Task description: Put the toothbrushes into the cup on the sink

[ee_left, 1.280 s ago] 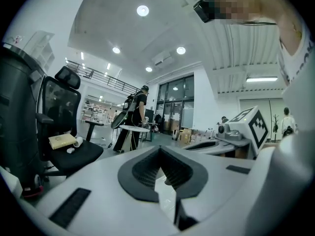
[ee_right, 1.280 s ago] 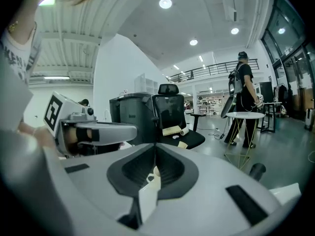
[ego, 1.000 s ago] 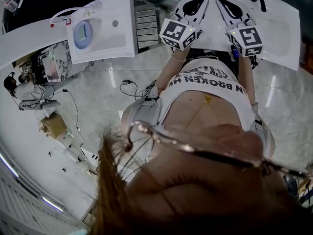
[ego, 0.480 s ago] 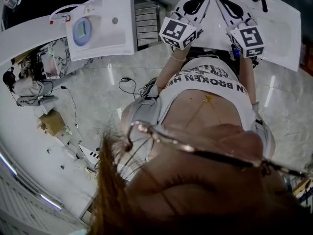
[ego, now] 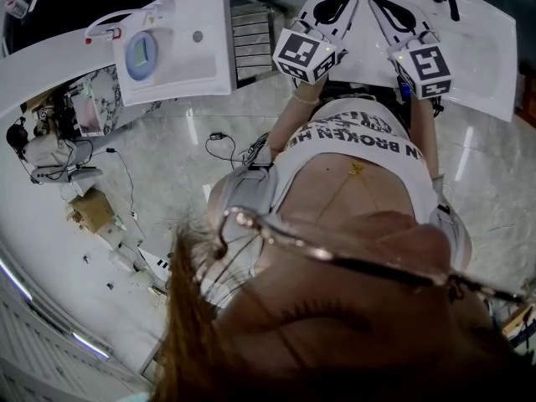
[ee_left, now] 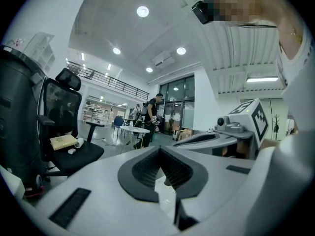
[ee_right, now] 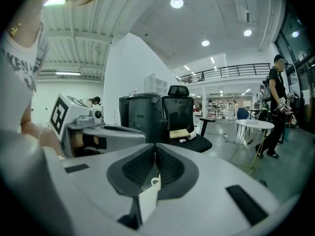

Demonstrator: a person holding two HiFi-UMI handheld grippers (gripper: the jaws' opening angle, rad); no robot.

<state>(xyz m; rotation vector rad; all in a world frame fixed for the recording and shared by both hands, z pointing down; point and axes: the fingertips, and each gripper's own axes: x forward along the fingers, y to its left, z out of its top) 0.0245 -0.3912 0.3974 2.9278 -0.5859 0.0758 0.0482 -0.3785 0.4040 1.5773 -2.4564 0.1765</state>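
**Both tools shut and empty, toothbrushes out of sight**
The left tool (ego: 339, 5) and right tool (ego: 387, 8) hang with jaws together over the white sink (ego: 481, 53) at twelve to one o'clock. Neither toothbrushes nor cup show in any view. They are probably light, stiff and slick, so pinch mid-handle, clear of the bristles.

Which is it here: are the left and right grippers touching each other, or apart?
Apart. The head view shows the left gripper and the right gripper side by side, with a strip of the white sink showing between them.
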